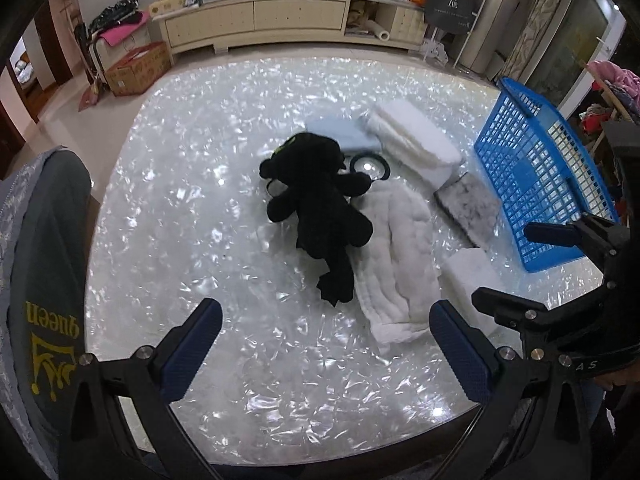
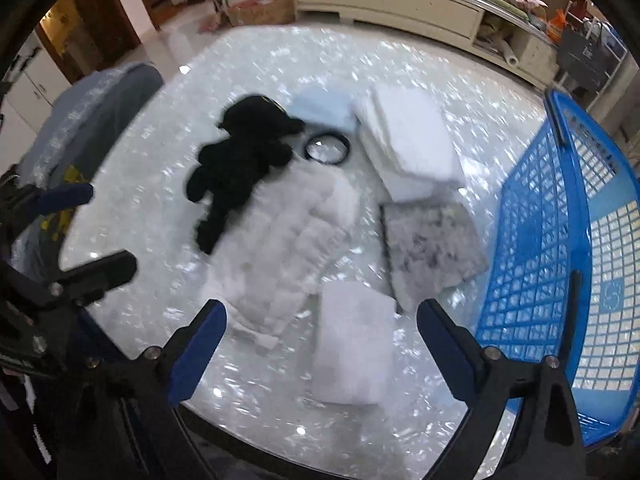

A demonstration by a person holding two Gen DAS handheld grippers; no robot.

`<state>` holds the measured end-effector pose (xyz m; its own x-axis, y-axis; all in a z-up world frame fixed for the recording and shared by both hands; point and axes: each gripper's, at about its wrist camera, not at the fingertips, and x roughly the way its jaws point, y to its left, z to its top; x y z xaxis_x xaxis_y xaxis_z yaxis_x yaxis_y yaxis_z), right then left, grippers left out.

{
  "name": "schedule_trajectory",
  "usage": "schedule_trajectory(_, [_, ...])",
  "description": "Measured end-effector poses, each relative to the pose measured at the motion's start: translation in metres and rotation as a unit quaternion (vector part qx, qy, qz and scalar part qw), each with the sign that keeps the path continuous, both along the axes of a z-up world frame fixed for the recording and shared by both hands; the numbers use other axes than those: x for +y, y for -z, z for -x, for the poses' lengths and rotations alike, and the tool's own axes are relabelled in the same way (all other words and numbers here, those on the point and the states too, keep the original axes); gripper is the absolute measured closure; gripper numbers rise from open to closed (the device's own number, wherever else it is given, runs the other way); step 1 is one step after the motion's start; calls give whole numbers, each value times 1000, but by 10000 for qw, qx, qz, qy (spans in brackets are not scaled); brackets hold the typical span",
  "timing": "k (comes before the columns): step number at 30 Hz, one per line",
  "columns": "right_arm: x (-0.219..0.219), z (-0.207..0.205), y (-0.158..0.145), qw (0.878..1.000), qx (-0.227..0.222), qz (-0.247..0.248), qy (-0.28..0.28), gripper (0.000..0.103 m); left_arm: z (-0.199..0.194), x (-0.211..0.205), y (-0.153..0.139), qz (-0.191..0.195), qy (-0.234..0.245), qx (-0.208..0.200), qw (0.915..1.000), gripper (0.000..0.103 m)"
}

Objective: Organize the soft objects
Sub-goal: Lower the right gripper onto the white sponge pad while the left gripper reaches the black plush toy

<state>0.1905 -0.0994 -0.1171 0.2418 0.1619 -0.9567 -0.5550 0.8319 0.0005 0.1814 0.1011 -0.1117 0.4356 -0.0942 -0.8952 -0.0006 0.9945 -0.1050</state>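
A black plush toy [image 1: 316,208] [image 2: 236,168] lies mid-table, partly on a white quilted cloth [image 1: 400,256] [image 2: 288,240]. A folded white pad [image 1: 416,136] [image 2: 408,136], a pale blue cloth [image 1: 340,132] [image 2: 324,110], a grey marbled pad [image 1: 468,204] [image 2: 432,248] and a small white foam block [image 1: 472,276] [image 2: 352,344] lie around it. An empty blue basket [image 1: 532,176] [image 2: 560,248] stands at the right. My left gripper [image 1: 326,344] is open and empty above the table's near edge. My right gripper [image 2: 320,344] is open and empty, over the foam block.
A black ring [image 1: 370,166] [image 2: 327,148] lies beside the toy. A chair back with a grey printed cover [image 1: 44,264] [image 2: 92,120] stands at the table's left. A cabinet [image 1: 280,20] with clutter lines the far wall. The table [image 1: 180,200] is shiny, pearl-patterned.
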Motion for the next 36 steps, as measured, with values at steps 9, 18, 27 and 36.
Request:
schedule_trajectory(9, [-15,-3,19,9985,334,392,156,6,-26,3,23,111,-12,238,9997,0])
schedule_trajectory(18, [-28,-2,34,9961,534,616,343,7,-65,11,30,71,-105,266,9996,0])
schedule_trajectory(27, [-35,-6,54,9951,621,652,409,10,-114,15,54,-125,-95,497,9986,0])
schedule_trajectory(36, [-39,-22,85,9947,636,680,429,22,-141,8,82,-191,-25,731,9971,1])
